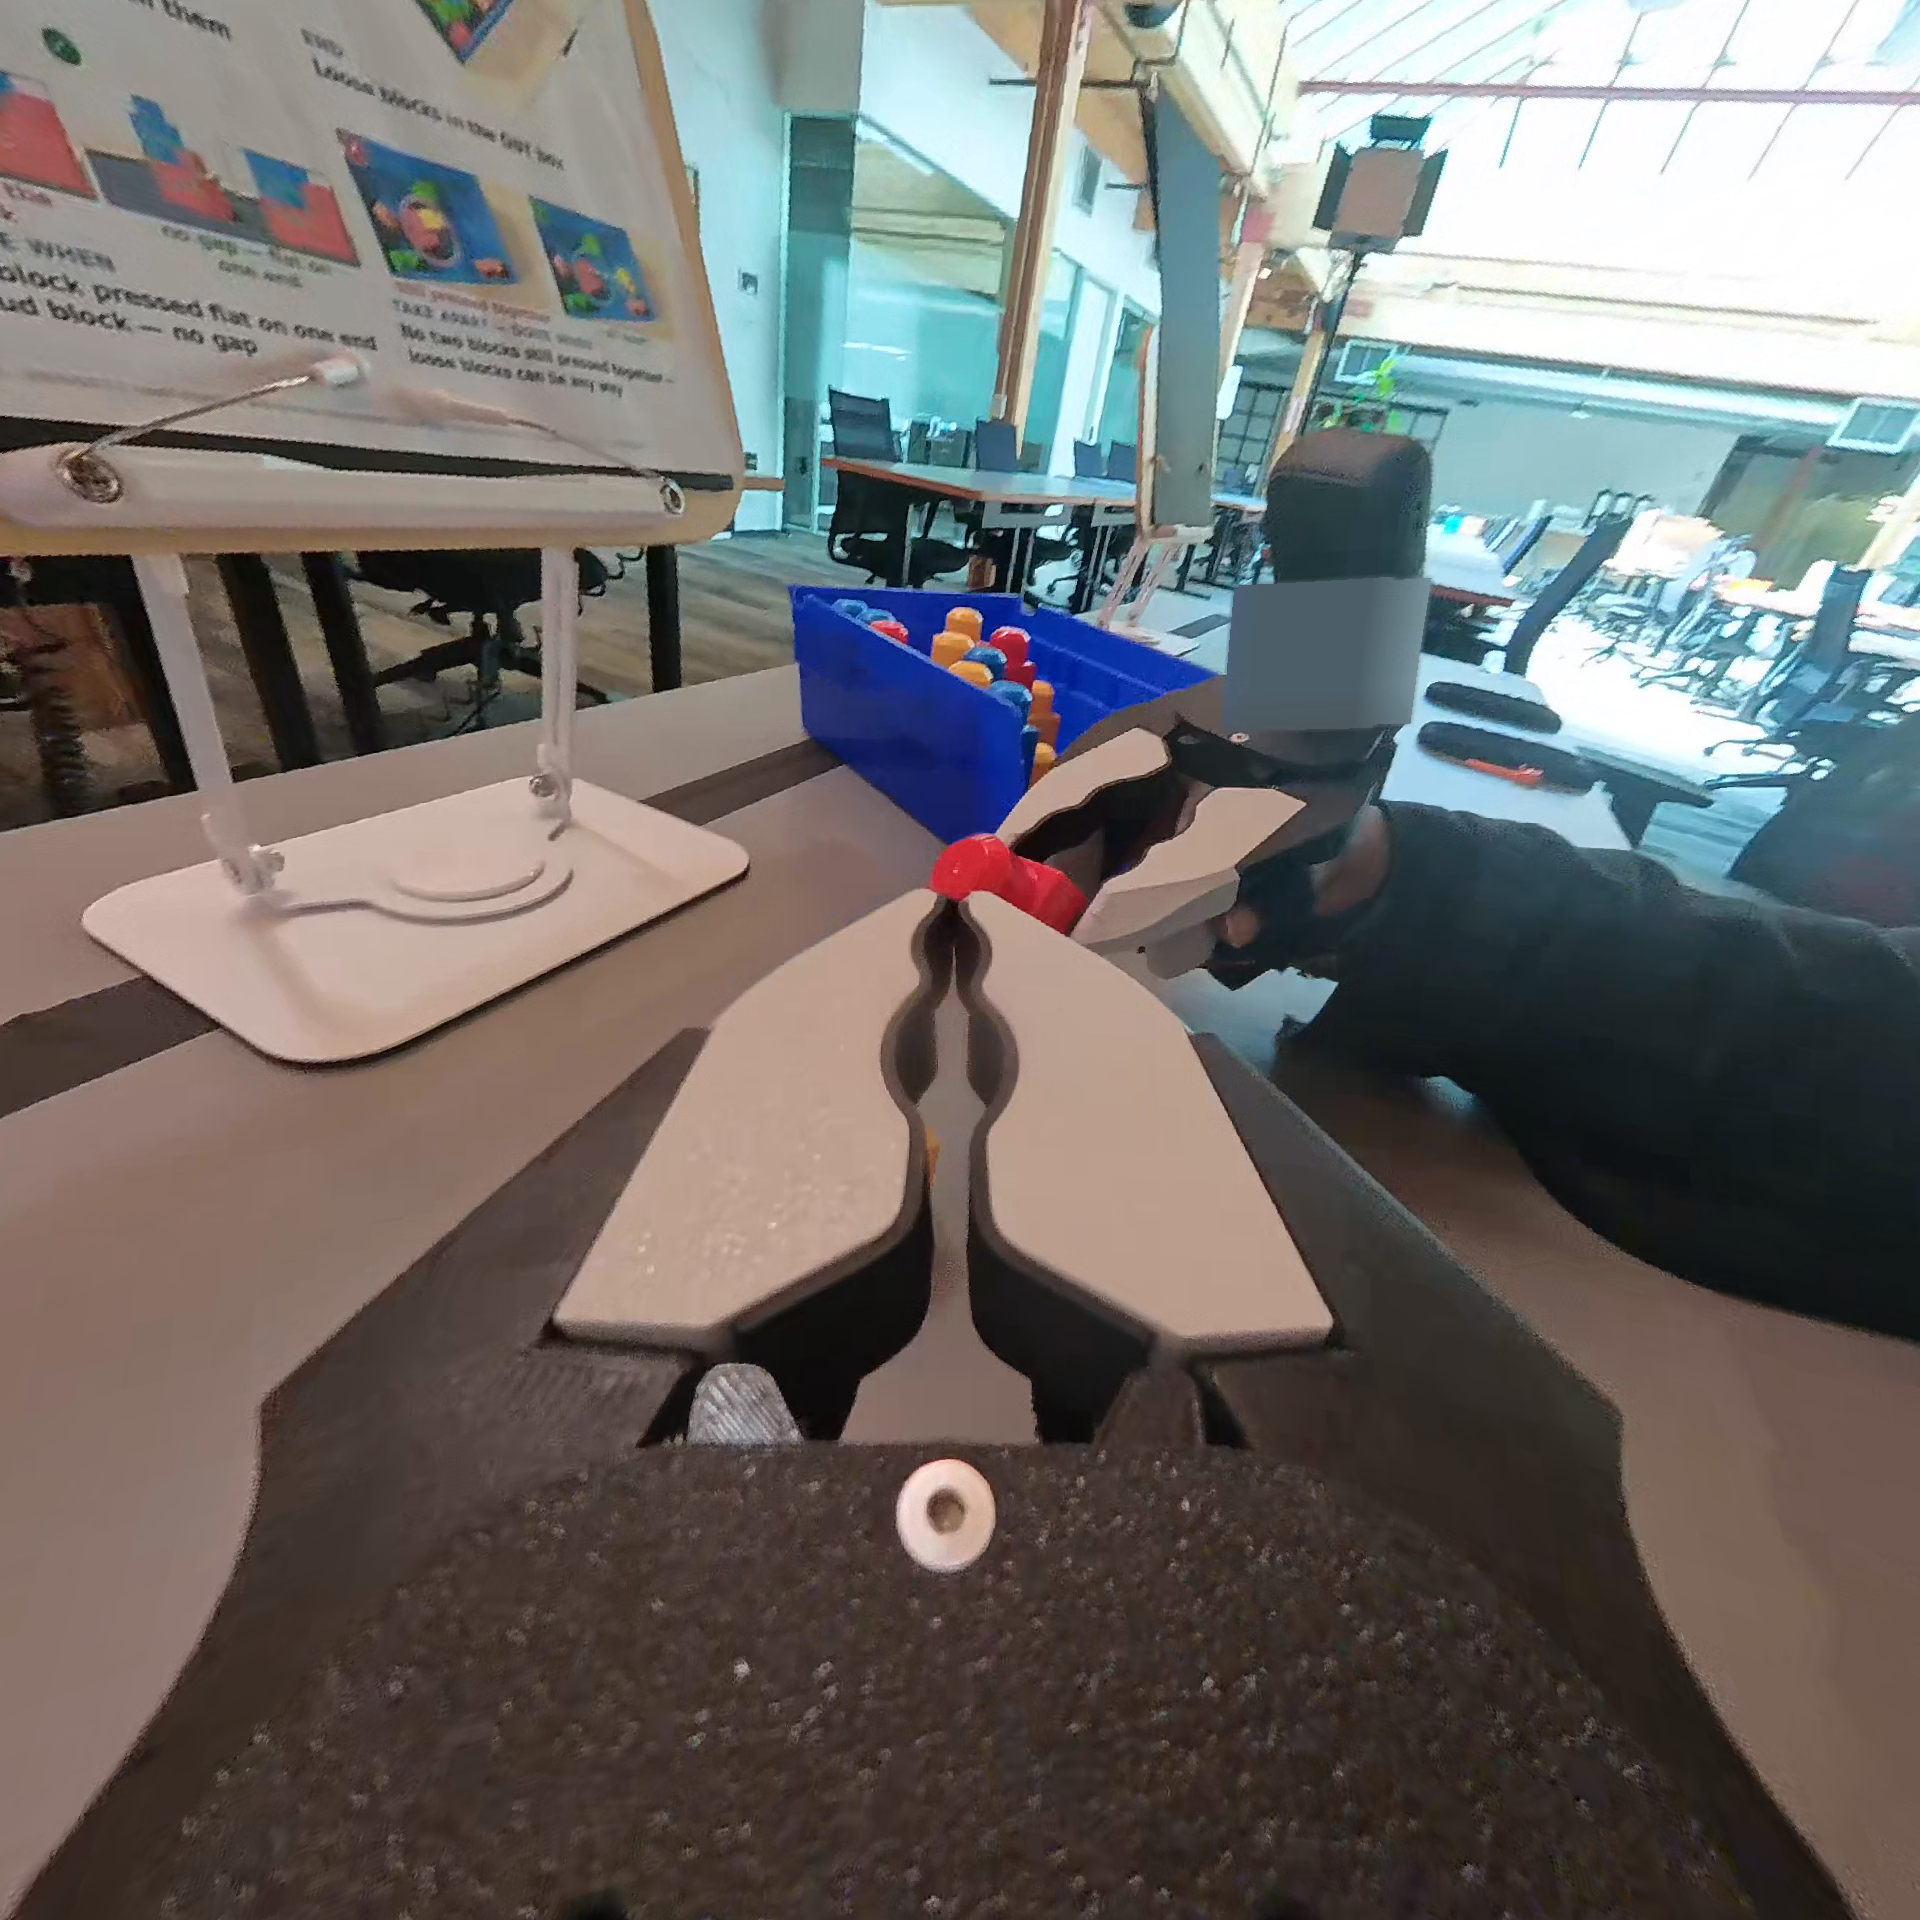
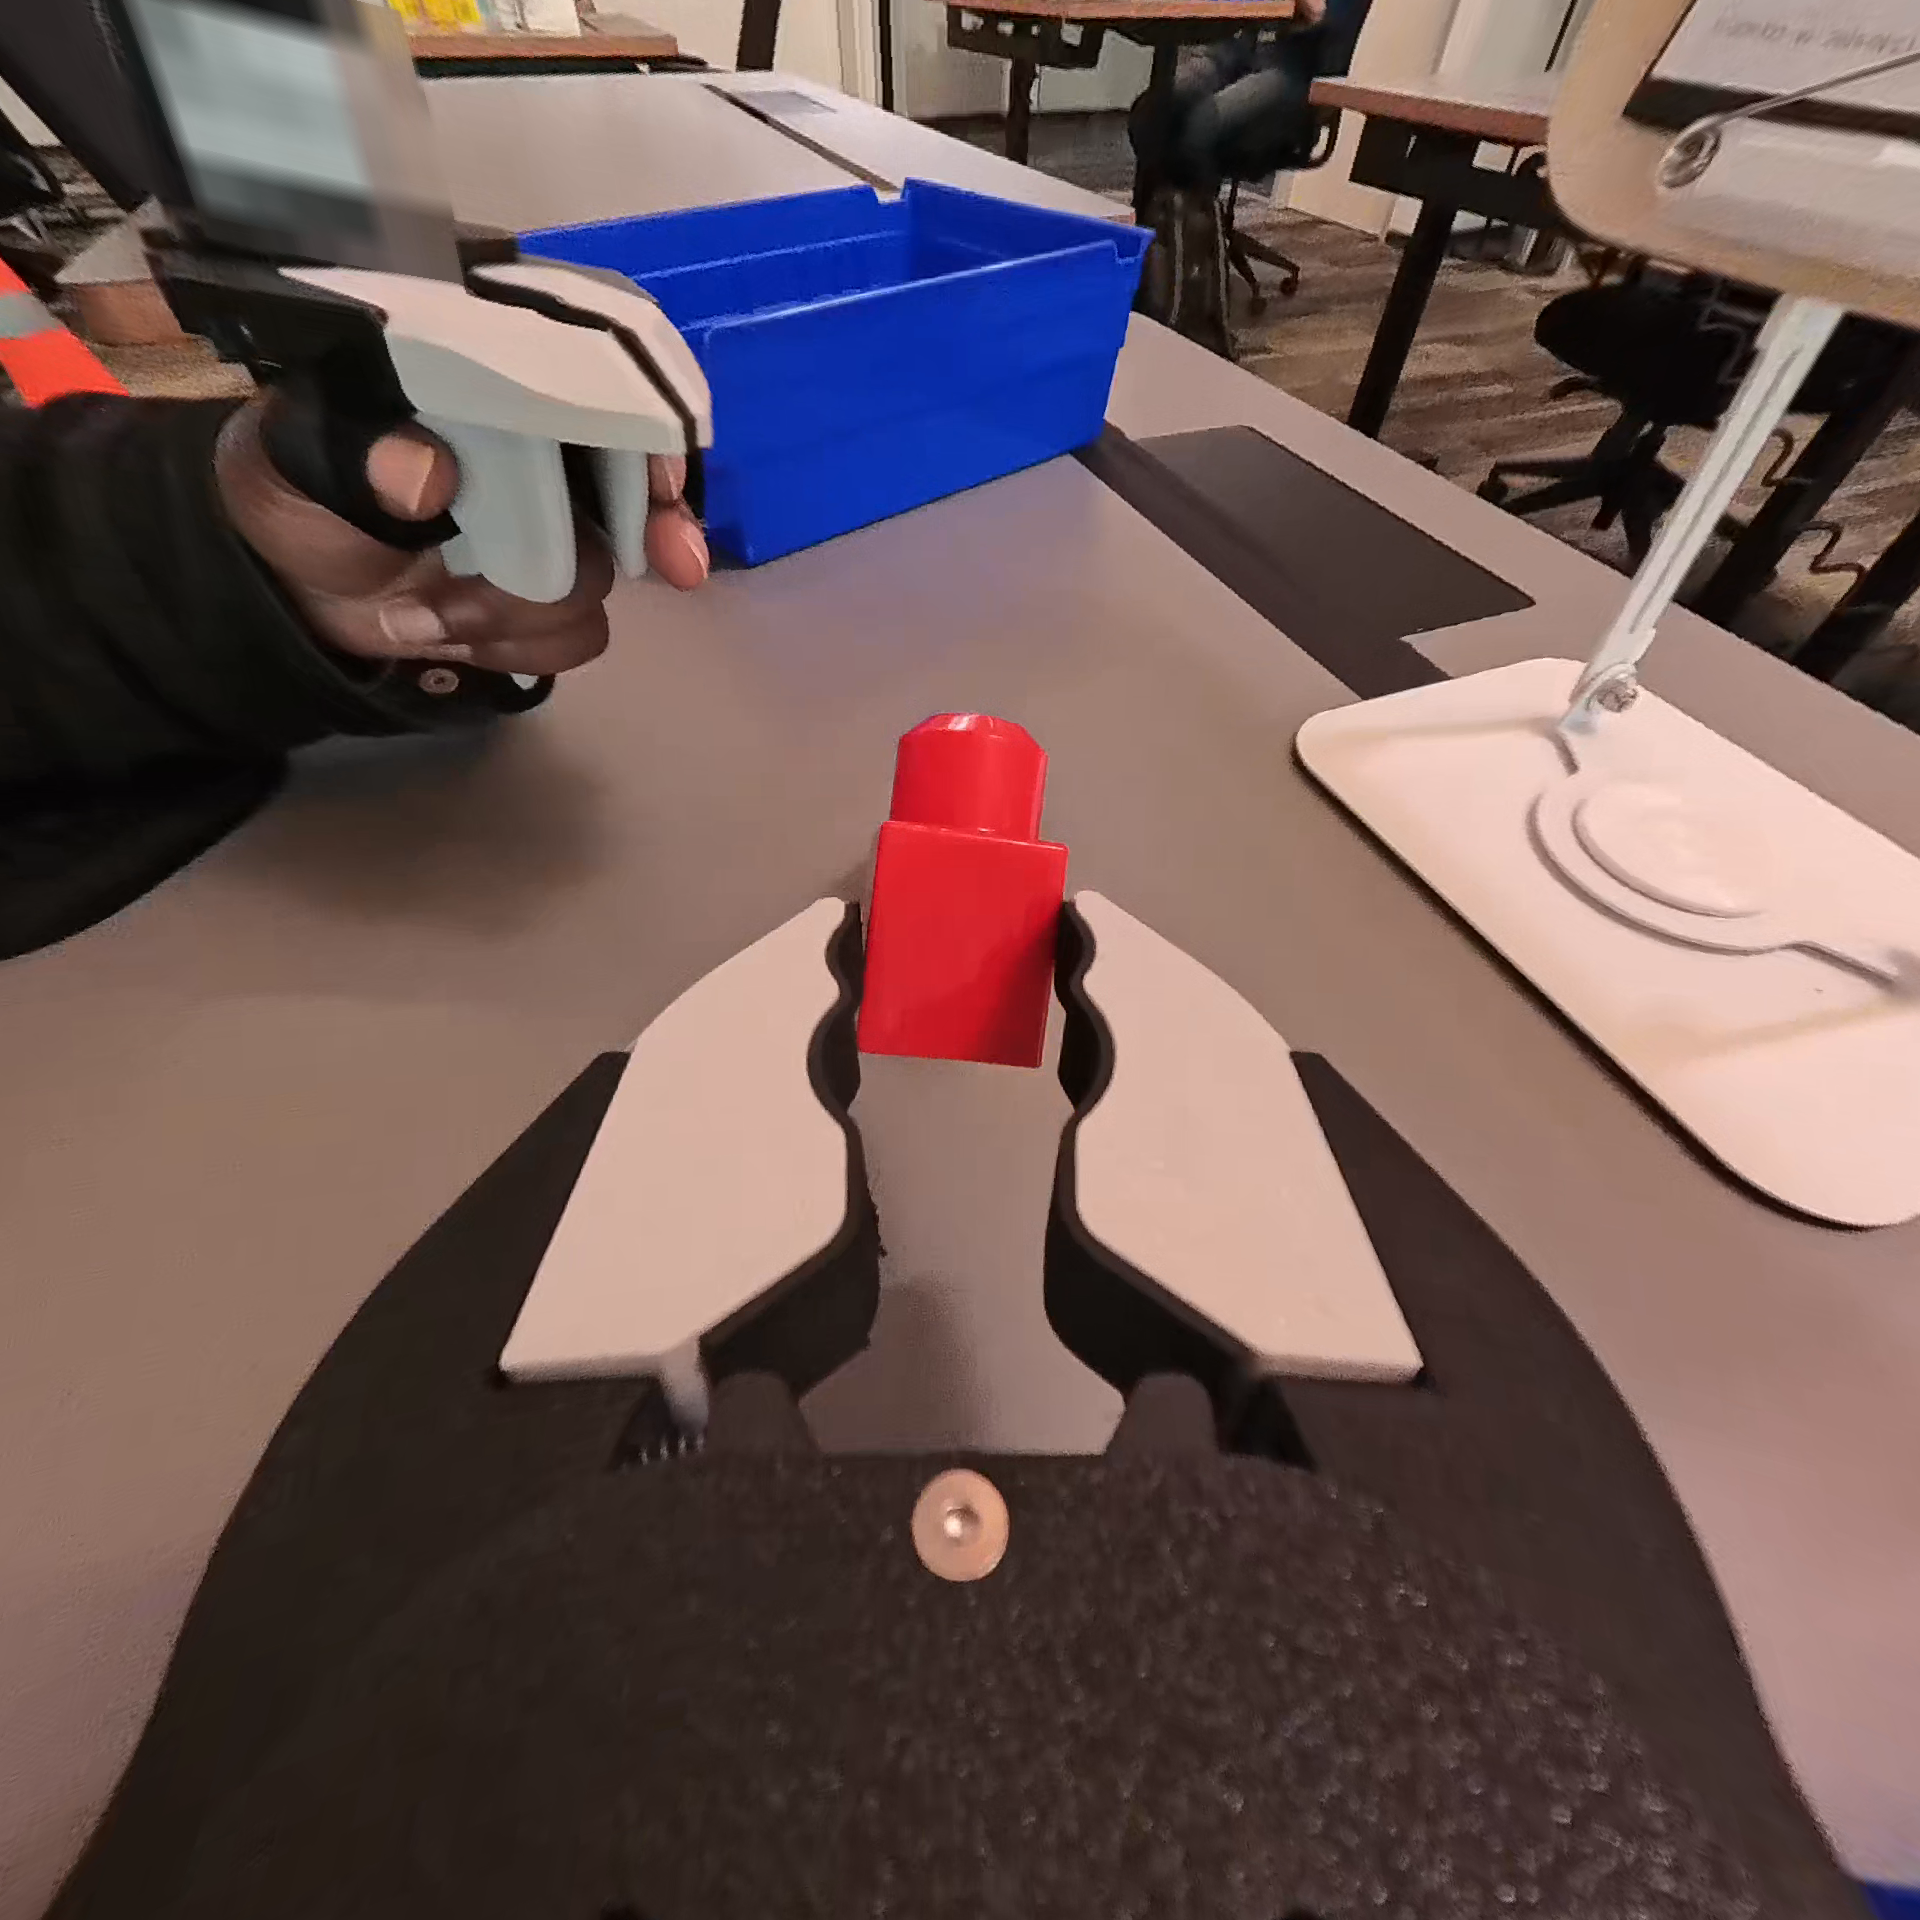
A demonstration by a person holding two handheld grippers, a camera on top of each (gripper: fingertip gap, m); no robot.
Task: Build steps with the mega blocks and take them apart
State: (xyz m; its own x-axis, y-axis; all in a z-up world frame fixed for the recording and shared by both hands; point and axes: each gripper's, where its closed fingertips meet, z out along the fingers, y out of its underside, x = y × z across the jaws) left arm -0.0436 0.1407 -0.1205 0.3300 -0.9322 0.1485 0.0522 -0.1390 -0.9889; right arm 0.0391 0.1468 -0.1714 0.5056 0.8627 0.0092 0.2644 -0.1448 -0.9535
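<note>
The right gripper (image 2: 961, 925) pinches a red block (image 2: 961, 935) between its fingers, just above the grey table (image 2: 312, 1039). The left gripper (image 1: 954, 914) has its fingers pressed almost together, maybe holding nothing. Only the left view shows blocks inside the blue bin (image 1: 894, 727).
</note>
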